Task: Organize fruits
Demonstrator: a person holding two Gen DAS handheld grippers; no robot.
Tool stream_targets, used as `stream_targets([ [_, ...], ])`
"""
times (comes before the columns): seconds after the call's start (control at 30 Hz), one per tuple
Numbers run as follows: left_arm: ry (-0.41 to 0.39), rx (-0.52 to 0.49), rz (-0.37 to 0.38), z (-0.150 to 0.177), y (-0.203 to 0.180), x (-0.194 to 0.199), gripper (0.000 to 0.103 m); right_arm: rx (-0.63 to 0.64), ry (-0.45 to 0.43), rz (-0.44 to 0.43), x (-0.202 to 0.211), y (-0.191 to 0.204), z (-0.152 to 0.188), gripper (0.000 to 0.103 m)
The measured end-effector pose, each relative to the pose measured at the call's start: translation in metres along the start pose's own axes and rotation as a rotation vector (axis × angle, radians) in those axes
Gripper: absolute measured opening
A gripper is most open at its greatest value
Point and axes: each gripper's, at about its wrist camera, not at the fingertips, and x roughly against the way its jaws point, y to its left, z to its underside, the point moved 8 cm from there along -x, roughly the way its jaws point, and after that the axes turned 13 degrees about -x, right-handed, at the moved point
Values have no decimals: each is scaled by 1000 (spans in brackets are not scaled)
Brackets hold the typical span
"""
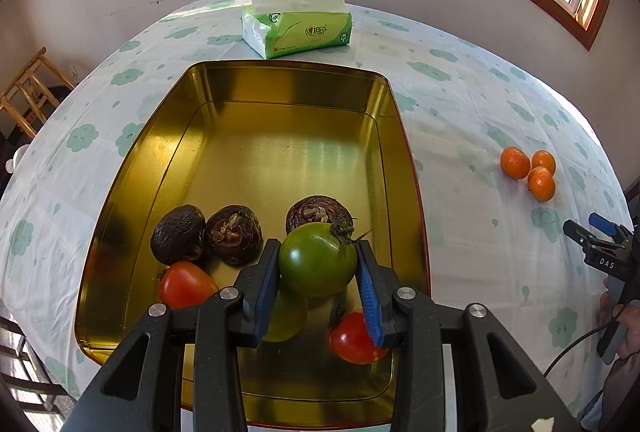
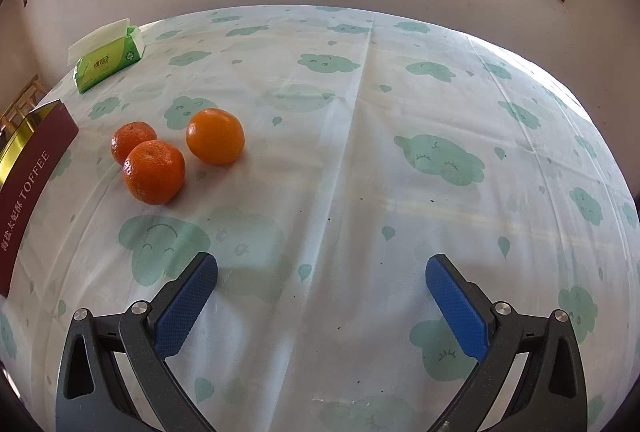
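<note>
The left gripper (image 1: 318,256) holds a green tomato (image 1: 318,259) between its blue pads, jaws narrow around it, just above the lower part of the gold tin (image 1: 280,80). Three oranges (image 2: 154,172) lie on the worktop (image 2: 360,152), upper left of the right gripper (image 2: 320,276), whose jaws gape wide and empty; that hand is nearer them.

The tin (image 1: 224,84) is gold inside and dark red outside with pale lettering; it holds one green tomato (image 1: 318,259), two red tomatoes (image 1: 186,284) and three dark brown water chestnuts (image 1: 234,234). The three mandarins (image 2: 154,171) are orange. The tablecloth (image 2: 360,152) is white with green clouds.
</note>
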Motion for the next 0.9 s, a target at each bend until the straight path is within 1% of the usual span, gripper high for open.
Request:
stream_targets([
  [0.13, -3, 4, 6, 0, 0, 1, 41, 108, -31, 8, 7, 22, 6, 103],
  [0.2, -5, 1, 7, 0, -1, 1, 44, 140, -32, -1, 9, 33, 9, 103],
  [0.4, -15, -2, 10, 0, -1, 2, 50, 156, -16, -48, 10, 58, 16, 103],
  [0.5, -21, 3, 17, 1, -1, 4, 54, 140, 0, -86, 10, 69, 17, 103],
  [0.6, -25, 11, 21, 3, 1, 7, 57, 135, -7, -109, 11, 79, 15, 102],
  [0.63, -30, 13, 23, 4, 1, 9, 57, 132, -14, -112, 11, 82, 14, 100],
  [0.67, -36, 13, 26, 4, 1, 10, 59, 129, -16, -118, 11, 85, 12, 94],
  [0.73, -50, 8, 24, 4, 1, 14, 61, 109, -14, -141, 11, 91, 8, 88],
  [0.83, -64, -6, 9, 4, 2, 19, 64, 81, -25, -154, 10, 97, 0, 85],
  [0.87, -67, -6, 9, 4, 2, 20, 69, 74, -26, -160, 10, 99, -2, 83],
  [0.9, -69, -4, 11, 5, 3, 22, 70, 68, -23, -162, 9, 100, -4, 82],
])
